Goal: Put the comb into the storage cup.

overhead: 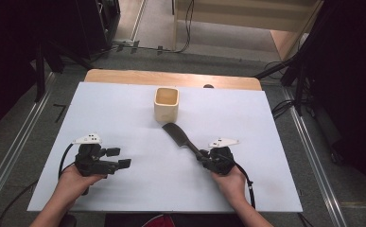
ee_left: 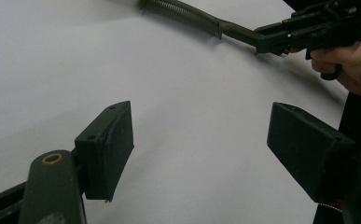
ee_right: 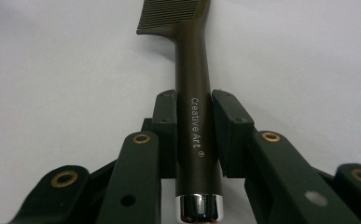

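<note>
Your right gripper point(ee_right: 194, 126) pinches the dark handle of a comb point(ee_right: 192, 70), one jaw pressed against each side. The handle reads "Creative Art" and ends in a chrome cap at the gripper's base. The comb's toothed head reaches straight ahead of the jaws, low over the white table point(overhead: 124, 99). In the high view the comb point(overhead: 178, 136) runs forward from your right gripper point(overhead: 203, 156) towards a cream square cup point(overhead: 166, 105), its head just short of the cup's base. Your left gripper point(overhead: 117, 158) hangs above the table with its jaws spread wide and nothing between them. In its own view your left gripper point(ee_left: 199, 149) has the comb point(ee_left: 183, 13) ahead of its jaws, held by your right gripper point(ee_left: 262, 44) in your right hand point(ee_left: 350, 60).
</note>
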Available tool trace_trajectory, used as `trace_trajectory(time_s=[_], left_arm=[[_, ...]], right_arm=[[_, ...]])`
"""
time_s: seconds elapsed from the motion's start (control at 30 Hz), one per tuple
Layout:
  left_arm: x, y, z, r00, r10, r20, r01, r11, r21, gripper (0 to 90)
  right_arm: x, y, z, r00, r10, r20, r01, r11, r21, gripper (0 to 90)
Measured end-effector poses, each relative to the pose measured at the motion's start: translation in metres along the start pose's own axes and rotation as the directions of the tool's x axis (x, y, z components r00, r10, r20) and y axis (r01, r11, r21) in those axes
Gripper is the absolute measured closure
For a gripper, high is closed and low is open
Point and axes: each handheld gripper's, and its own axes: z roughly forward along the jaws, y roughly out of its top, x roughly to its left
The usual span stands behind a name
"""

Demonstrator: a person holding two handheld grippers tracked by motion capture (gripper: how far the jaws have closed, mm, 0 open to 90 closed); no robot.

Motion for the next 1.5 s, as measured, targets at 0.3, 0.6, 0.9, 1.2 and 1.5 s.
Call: trace_trajectory(time_s=[0.3, 0.6, 0.9, 1.2, 1.5], left_arm=[[0.001, 0.000, 0.000, 1.0000, -0.004, 0.004, 0.004, 1.0000, 0.001, 24.2], [-0.001, 0.001, 0.001, 0.9994, -0.028, 0.018, 0.028, 0.9996, 0.004, 24.3], [-0.005, 0.003, 0.001, 0.9987, -0.042, 0.028, 0.042, 0.9991, -0.010, 24.5], [-0.006, 0.004, 0.001, 0.9975, -0.067, 0.022, 0.067, 0.9977, -0.011, 24.6], [-0.005, 0.005, 0.002, 0.9947, -0.101, 0.019, 0.101, 0.9949, -0.004, 24.6]], right_arm=[[0.003, 0.004, -0.006, 0.9973, 0.012, -0.073, -0.012, 1.000, 0.004, 70.3], [0.018, 0.012, -0.009, 0.9908, -0.017, -0.134, 0.016, 1.000, -0.005, 70.4], [0.034, 0.023, -0.004, 0.9861, -0.035, -0.163, 0.034, 0.999, -0.008, 70.4], [0.052, 0.040, 0.008, 0.9775, -0.030, -0.209, 0.023, 0.999, -0.034, 70.4], [0.064, 0.049, 0.020, 0.9746, -0.032, -0.222, 0.023, 0.999, -0.041, 70.3]])
